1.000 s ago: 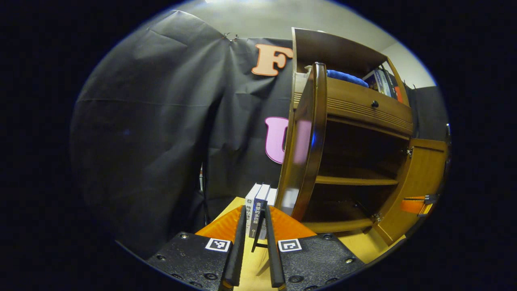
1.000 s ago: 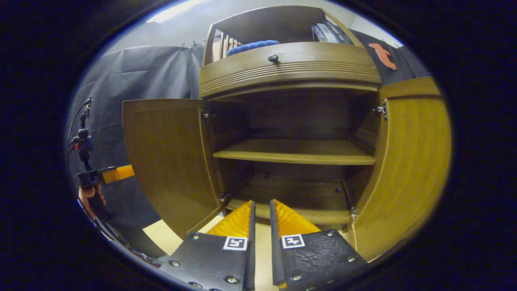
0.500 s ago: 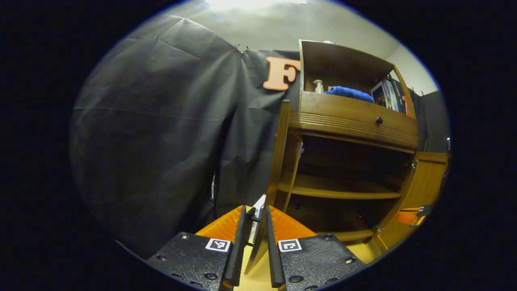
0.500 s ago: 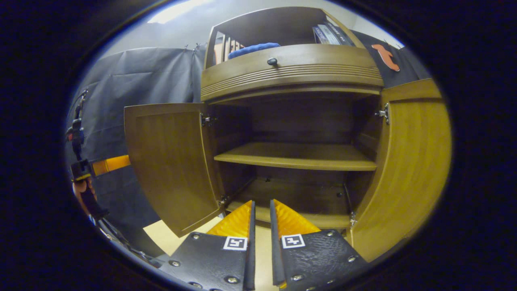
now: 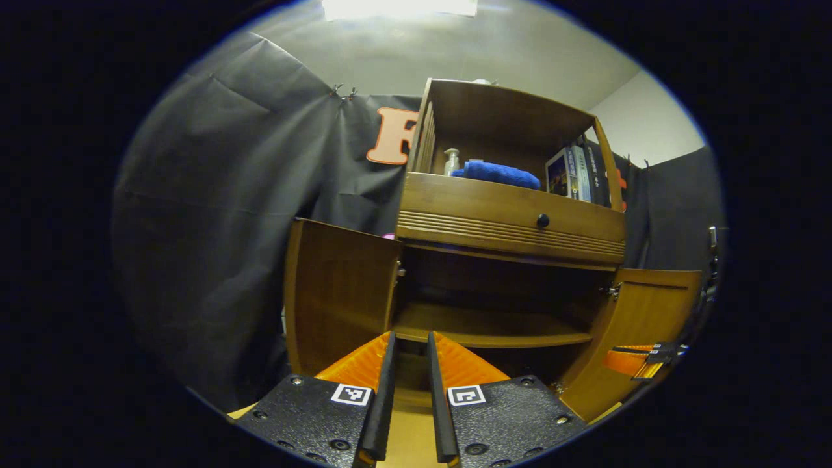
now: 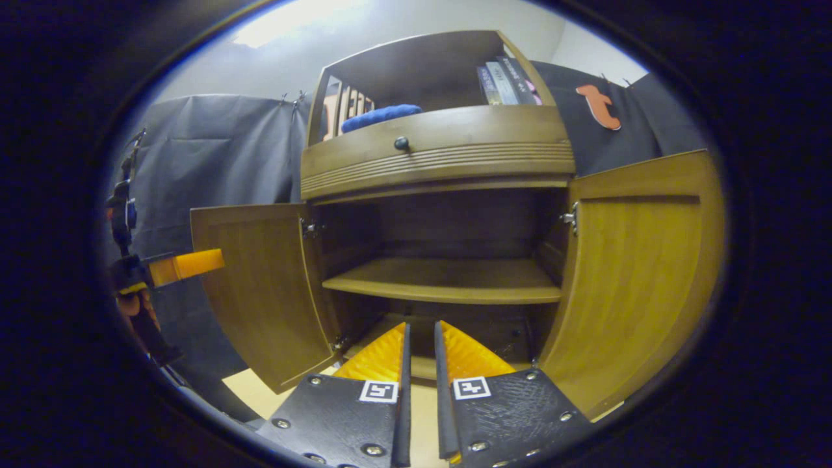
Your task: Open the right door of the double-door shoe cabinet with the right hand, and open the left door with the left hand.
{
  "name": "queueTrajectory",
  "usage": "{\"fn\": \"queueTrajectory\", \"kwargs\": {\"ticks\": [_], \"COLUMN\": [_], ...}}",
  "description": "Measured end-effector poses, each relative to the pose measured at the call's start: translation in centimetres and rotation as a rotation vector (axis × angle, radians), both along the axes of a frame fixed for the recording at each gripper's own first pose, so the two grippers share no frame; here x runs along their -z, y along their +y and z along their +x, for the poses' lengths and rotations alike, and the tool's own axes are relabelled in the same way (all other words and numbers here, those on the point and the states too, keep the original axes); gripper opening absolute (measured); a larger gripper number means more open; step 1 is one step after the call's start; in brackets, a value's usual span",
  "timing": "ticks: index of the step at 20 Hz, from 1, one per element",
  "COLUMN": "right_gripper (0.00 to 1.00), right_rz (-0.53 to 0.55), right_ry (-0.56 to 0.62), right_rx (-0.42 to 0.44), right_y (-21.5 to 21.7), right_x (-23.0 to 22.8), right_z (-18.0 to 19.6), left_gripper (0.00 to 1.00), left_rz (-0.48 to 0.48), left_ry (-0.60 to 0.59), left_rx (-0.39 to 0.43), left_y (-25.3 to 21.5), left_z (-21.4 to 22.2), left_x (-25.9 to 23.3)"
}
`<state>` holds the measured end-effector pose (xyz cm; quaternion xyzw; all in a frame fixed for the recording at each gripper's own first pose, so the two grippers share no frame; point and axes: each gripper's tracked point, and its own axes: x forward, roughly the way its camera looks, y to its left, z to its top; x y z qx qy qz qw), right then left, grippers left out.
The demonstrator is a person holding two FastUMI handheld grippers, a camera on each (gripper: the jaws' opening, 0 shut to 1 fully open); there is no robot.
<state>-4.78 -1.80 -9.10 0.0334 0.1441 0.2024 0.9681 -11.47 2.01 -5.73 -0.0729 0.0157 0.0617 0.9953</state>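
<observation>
Left gripper point(image 5: 409, 390) has swung off the smooth wooden left door point(image 5: 335, 302), narrow, empty.

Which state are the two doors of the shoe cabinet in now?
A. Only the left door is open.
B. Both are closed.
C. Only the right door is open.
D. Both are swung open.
D: in the right gripper view the left door and the right door both stand swung outward, showing the inner shelf.

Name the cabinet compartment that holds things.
The top open compartment, above the drawer: it holds a blue cloth, bottle and books. The two shelves behind the doors are bare.
</observation>
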Motion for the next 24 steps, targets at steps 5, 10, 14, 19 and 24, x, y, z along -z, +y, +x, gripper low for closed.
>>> {"fn": "queueTrajectory", "kwargs": {"ticks": [5, 10, 14, 19, 24], "right_gripper": [0.16, 0.17, 0.17, 0.19, 0.84], "right_rz": [0.011, -0.021, -0.027, -0.038, -0.030], "right_ry": [-0.043, -0.088, -0.125, -0.158, -0.170], "right_rx": [0.112, 0.177, 0.220, 0.257, 0.246], "right_y": [-2.3, -2.8, -2.6, -2.6, -2.0], "right_x": [-2.6, -4.2, -5.7, -6.6, -7.1], "right_z": [0.5, 0.3, 0.1, -0.2, -0.4], "left_gripper": [0.29, 0.29, 0.29, 0.44, 0.98], "left_rz": [-0.016, 0.004, -0.002, 0.018, 0.038], "left_ry": [0.031, 0.051, 0.050, 0.014, -0.010], "left_rx": [0.127, 0.190, 0.252, 0.253, 0.246], "left_y": [-5.0, -7.5, -8.9, -9.2, -9.2], "left_z": [3.3, 5.4, 6.4, 7.3, 7.6], "left_x": [0.7, 1.5, 1.7, 0.7, 0.0]}}
